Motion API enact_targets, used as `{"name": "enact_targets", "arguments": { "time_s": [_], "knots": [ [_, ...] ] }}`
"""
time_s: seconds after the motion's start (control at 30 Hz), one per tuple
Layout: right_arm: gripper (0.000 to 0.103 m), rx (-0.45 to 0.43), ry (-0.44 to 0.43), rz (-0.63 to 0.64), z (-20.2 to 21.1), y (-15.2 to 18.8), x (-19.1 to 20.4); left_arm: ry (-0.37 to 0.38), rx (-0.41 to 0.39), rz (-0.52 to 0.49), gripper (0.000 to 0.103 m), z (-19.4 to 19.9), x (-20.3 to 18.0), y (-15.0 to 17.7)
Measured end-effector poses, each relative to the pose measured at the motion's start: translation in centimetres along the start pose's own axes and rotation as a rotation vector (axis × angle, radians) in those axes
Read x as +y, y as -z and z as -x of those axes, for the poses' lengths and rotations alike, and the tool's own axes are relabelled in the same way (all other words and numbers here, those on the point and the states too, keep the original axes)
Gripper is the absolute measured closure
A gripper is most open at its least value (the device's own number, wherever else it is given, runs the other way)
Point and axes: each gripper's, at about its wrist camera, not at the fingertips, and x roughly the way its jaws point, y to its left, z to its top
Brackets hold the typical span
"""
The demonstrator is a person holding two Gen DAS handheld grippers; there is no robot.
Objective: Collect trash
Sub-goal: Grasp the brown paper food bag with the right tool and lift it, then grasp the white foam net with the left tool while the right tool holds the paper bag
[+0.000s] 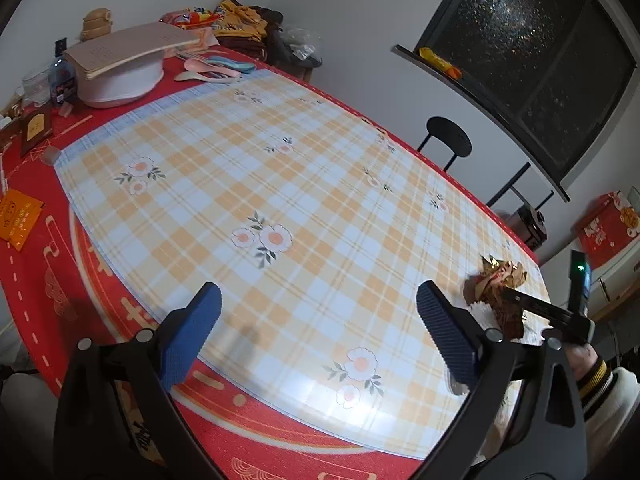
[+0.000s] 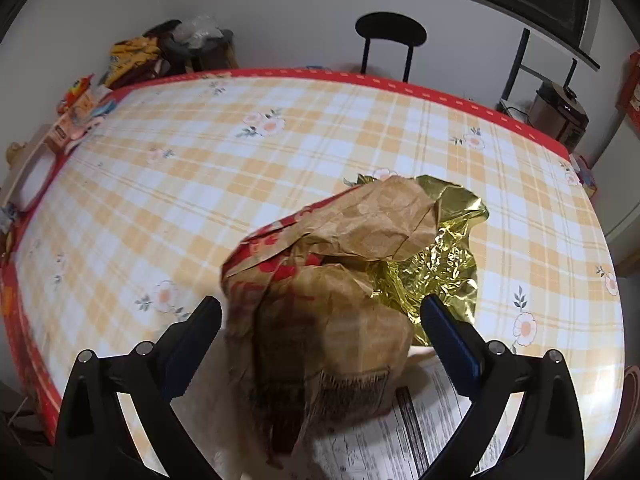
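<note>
**Crumpled wrappers wait between my right fingers on the checked table**

My right gripper [image 2: 320, 312] stands wide open over the near right part of the table, its blue-padded fingers [image 2: 448, 340] spread to either side of a crumpled brown paper bag [image 2: 332, 280] printed in red. Neither pad appears to press on the paper, so I have hold of nothing here. The bag lies partly on a sheet of crinkled gold foil [image 2: 452, 236], which spreads out behind it and to its right, and a white printed paper [image 2: 420, 432] lies flat under the bag's near end.

My left gripper [image 1: 318, 316] is also wide open and empty, hovering over the orange-and-white plaid cloth [image 1: 280, 184] with bare cloth between its pads. From that side the same heap of trash [image 1: 500, 280] shows at the table's right edge, with the other gripper's black body reaching in at it and a striped sleeve cuff [image 1: 596, 376] behind.

Well apart, at the far left end on the red tablecloth [image 1: 36, 272], sit a white bowl [image 1: 120, 80] under a flat board, pastel spoons [image 1: 216, 68] and a pile of clothes [image 1: 248, 24]. A black chair [image 2: 390, 40] stands beyond the table.
</note>
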Motion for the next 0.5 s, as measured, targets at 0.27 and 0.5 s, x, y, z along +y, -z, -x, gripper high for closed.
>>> {"name": "enact_targets", "arguments": {
  "time_s": [0.27, 0.5],
  "knots": [
    [0.005, 0.034, -0.035, -0.029, -0.8, 0.6, -0.1, 0.034, 0.031, -0.021, 0.007, -0.7, -1.9, 0.9],
    [0.016, 0.044, -0.090, -0.026, 0.1, 1.7, 0.1, 0.064, 0.040, -0.047, 0.007, -0.8, -3.6, 1.2]
  ]
}}
